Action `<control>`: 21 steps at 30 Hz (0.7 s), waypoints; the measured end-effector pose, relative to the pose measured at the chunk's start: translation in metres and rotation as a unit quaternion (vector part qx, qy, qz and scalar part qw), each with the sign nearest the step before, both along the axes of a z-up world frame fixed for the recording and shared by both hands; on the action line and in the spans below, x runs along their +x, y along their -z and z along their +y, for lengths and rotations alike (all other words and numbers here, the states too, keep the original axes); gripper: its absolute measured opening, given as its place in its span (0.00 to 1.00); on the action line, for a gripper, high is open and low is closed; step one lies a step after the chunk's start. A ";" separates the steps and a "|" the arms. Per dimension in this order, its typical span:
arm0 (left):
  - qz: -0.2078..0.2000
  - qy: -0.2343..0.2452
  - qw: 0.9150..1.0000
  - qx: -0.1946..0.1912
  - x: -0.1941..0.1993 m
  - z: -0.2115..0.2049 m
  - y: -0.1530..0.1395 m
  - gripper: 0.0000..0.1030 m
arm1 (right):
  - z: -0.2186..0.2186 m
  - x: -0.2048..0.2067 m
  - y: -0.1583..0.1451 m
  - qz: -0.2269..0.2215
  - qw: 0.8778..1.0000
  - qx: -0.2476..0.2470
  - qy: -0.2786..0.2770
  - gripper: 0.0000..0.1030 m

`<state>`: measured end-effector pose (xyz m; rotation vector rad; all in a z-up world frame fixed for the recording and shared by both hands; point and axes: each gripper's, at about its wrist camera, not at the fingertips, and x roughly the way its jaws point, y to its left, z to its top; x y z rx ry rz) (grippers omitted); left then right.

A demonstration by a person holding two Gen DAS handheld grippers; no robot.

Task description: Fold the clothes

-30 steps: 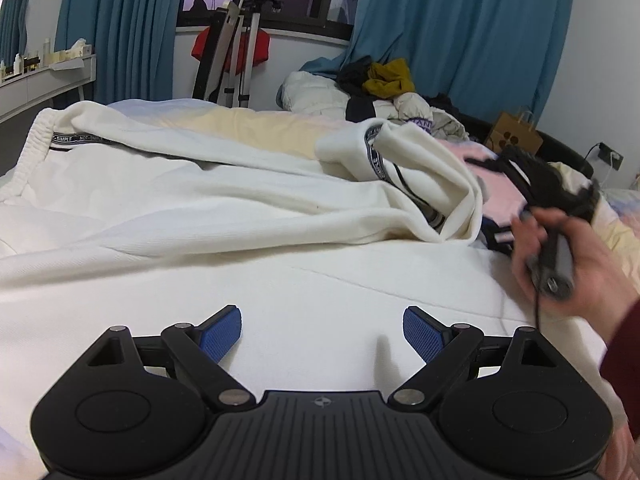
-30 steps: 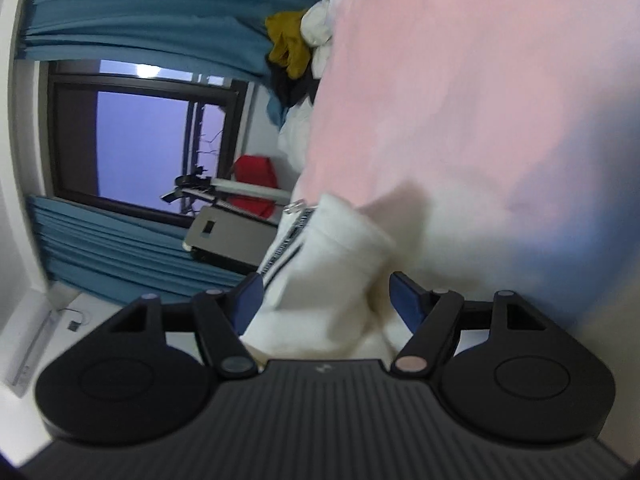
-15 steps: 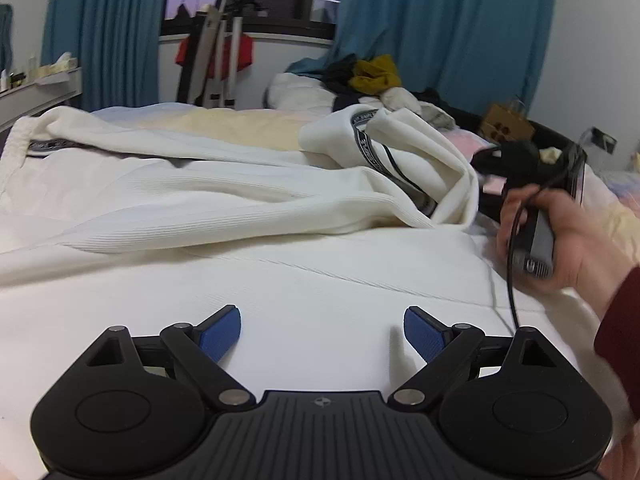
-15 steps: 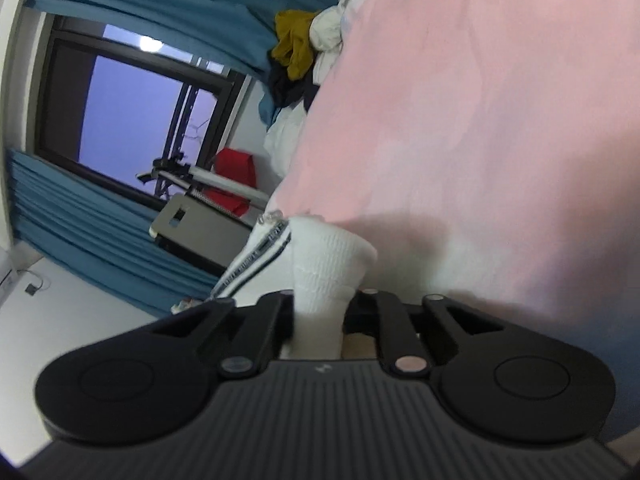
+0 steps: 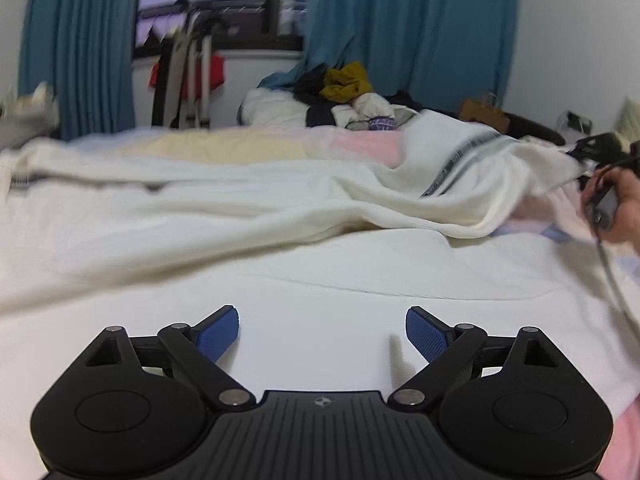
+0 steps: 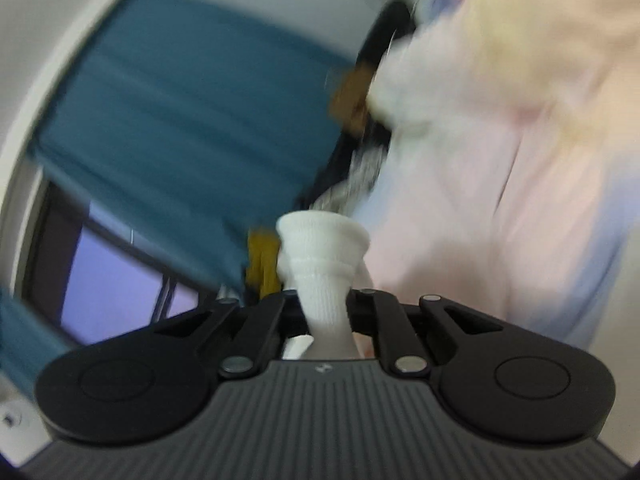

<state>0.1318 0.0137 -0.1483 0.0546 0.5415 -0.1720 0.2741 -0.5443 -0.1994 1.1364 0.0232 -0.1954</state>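
R gripper (image 6: 322,308) was clamped on the cream garment's (image 5: 224,216) ribbed cuff (image 6: 322,248); blurry, prob bunched, so it could slip out mid-pull. L gripper (image 5: 322,330) gaped wide, nothing between fingers.

Cream garment, teal curtains

You see a cream garment (image 5: 248,216) with a dark striped band, blue pads (image 5: 218,330) on black tools, pastel pink-and-yellow bed (image 5: 224,146) cover, teal curtains (image 5: 412,28).

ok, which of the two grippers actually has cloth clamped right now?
The right gripper: its jaws are shut on a ribbed cuff of the white garment. The left gripper stands open over the fabric, nothing between its blue pads.
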 end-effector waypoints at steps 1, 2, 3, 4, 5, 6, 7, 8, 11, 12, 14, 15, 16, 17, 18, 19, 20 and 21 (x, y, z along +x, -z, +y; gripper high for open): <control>-0.012 -0.002 1.000 0.007 0.000 0.002 -0.003 0.94 | -0.009 -0.005 0.000 0.005 1.000 -0.009 0.016 0.08; -0.018 -0.005 1.000 0.009 0.001 0.003 -0.005 0.95 | -0.018 -0.007 0.004 0.011 1.000 -0.009 0.026 0.08; -0.017 -0.013 1.000 0.005 0.002 0.005 -0.006 0.95 | -0.025 -0.010 0.011 0.020 0.999 -0.002 0.034 0.08; -0.016 -0.021 1.000 0.001 0.004 0.007 -0.008 0.95 | -0.029 -0.011 0.019 0.033 0.998 0.003 0.045 0.08; -0.011 -0.029 1.000 -0.005 0.007 0.009 -0.008 0.95 | -0.032 -0.013 0.027 0.047 0.997 0.002 0.056 0.08; -0.007 -0.033 0.999 -0.009 0.008 0.011 -0.007 0.95 | -0.034 -0.014 0.036 0.064 0.996 0.000 0.065 0.08; -0.003 -0.037 0.999 -0.013 0.010 0.012 -0.007 0.95 | -0.035 -0.013 0.044 0.084 0.994 -0.005 0.072 0.08; 0.001 -0.042 0.999 -0.017 0.012 0.013 -0.006 0.95 | -0.035 -0.013 0.053 0.103 0.992 -0.009 0.077 0.08; 0.008 -0.051 0.999 -0.019 0.018 0.016 -0.007 0.95 | -0.034 -0.006 0.071 0.138 0.987 -0.024 0.077 0.08; 0.011 -0.053 0.998 -0.021 0.020 0.017 -0.006 0.95 | -0.032 -0.005 0.074 0.142 0.986 -0.031 0.076 0.08; 0.017 -0.057 0.998 -0.023 0.022 0.018 -0.005 0.95 | -0.032 -0.002 0.070 0.142 0.986 -0.038 0.075 0.09; 0.017 -0.057 0.998 -0.021 0.022 0.018 -0.006 0.95 | -0.031 0.000 0.068 0.142 0.986 -0.039 0.074 0.09; 0.017 -0.057 0.998 -0.020 0.022 0.017 -0.007 0.95 | -0.030 0.000 0.066 0.145 0.986 -0.038 0.074 0.10; 0.013 -0.056 0.998 -0.016 0.020 0.015 -0.009 0.95 | -0.031 0.003 0.064 0.148 0.985 -0.035 0.075 0.10; 0.006 -0.053 0.998 -0.011 0.018 0.013 -0.013 0.95 | -0.030 0.010 0.060 0.154 0.985 -0.031 0.077 0.11; -0.005 -0.050 0.999 -0.006 0.016 0.011 -0.020 0.95 | -0.027 0.005 0.055 0.159 0.984 -0.029 0.077 0.11; -0.013 -0.048 0.999 -0.002 0.015 0.009 -0.026 0.95 | -0.024 -0.001 0.049 0.164 0.983 -0.027 0.077 0.11; -0.019 -0.046 0.999 -0.001 0.014 0.009 -0.034 0.95 | -0.020 -0.006 0.043 0.170 0.982 -0.029 0.076 0.12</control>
